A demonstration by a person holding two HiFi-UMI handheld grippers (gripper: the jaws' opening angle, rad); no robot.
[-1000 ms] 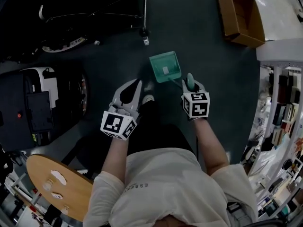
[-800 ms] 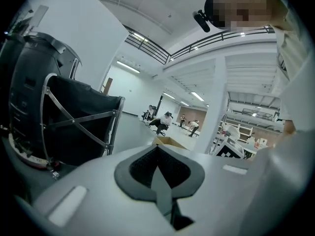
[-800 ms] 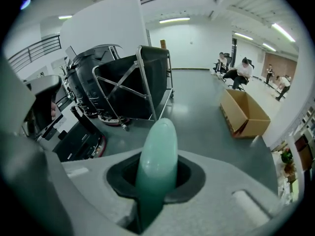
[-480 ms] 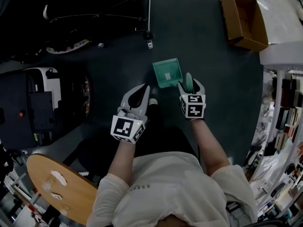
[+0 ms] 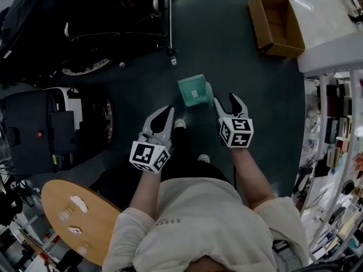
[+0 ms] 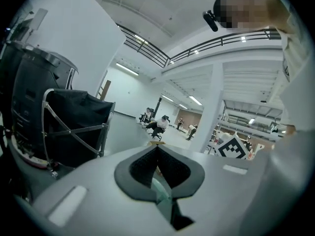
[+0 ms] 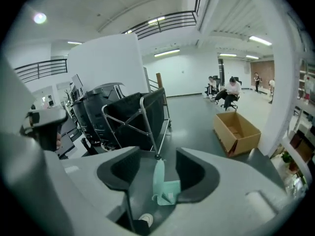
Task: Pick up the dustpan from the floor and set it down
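The green dustpan (image 5: pixel 191 89) rests on the dark floor with its handle (image 5: pixel 209 93) sticking up. In the right gripper view the handle (image 7: pixel 158 172) and the pan (image 7: pixel 171 192) show down between the jaws, well below them and untouched. My right gripper (image 5: pixel 226 103) hangs just this side of the handle; its jaws are opening, with nothing pressed between the pads. My left gripper (image 5: pixel 163 111) is to the left of the dustpan, shut and empty; its tips meet in its own view (image 6: pixel 157 149).
A cardboard box (image 5: pixel 275 24) lies open at the far right, also in the right gripper view (image 7: pixel 237 132). A black folding cart (image 7: pixel 133 122) stands far left. Black machine (image 5: pixel 57 132), round wooden table (image 5: pixel 74 214), shelves (image 5: pixel 334 140). My shoe (image 5: pixel 180 123) is near the pan.
The right jaws have opened off the dustpan's handle and let it go. Both grippers have lifted away from the floor; the dustpan stays down there.
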